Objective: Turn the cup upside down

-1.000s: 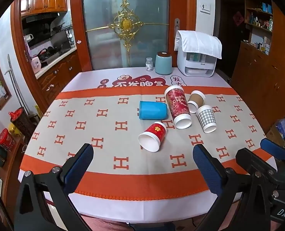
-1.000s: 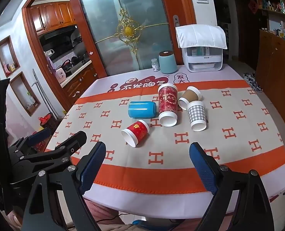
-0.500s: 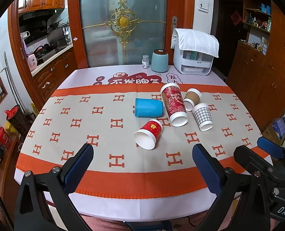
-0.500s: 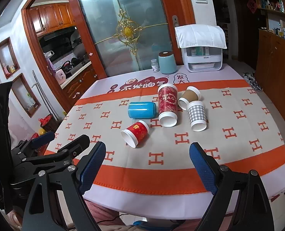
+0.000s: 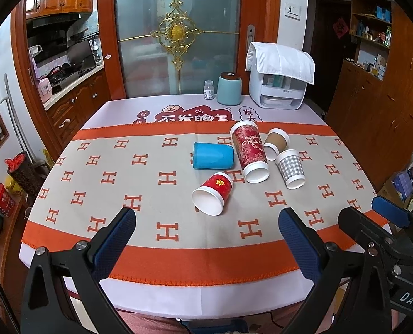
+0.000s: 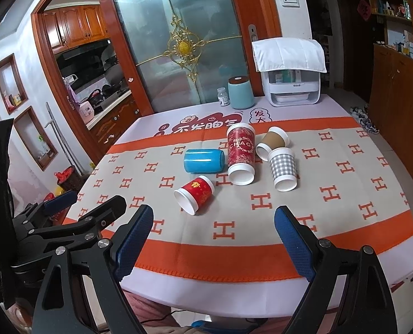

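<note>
Lying on their sides near the middle of the table (image 5: 67, 172): five cups, none upright. Orange-bordered cloth with H pattern covers the tabletop.

Small red cup (image 5: 213, 192) nearest the grippers, white mouth facing the near edge and slightly left; in the right wrist view the same cup (image 6: 195, 194) sits apart from the others. Blue cup (image 5: 213, 156) behind it, lying crosswise. Tall red cup (image 5: 250, 150) just right of the blue one and close against it, possibly touching, hard to tell at this angle; mouth toward the near side. Brown cup (image 5: 276, 142) and checked cup (image 5: 290, 168) further right, clustered close together, the brown one appearing to lean against the tall red cup.

Left gripper (image 5: 206, 238) held over the near edge of the table, blue-padded fingers spread wide with nothing between them. Right gripper (image 6: 213, 235) likewise at the near edge, fingers wide apart and holding nothing. Both well apart from every cup. Each gripper shows at the edge of the other's view.

Far end of table: pale teal canister (image 5: 228, 89), small white bottle (image 5: 208, 90) just beside it on its left, and a white appliance (image 5: 278, 90) with a white cloth draped over the top. Glass door with gold ornament (image 5: 177, 32) behind.
</note>
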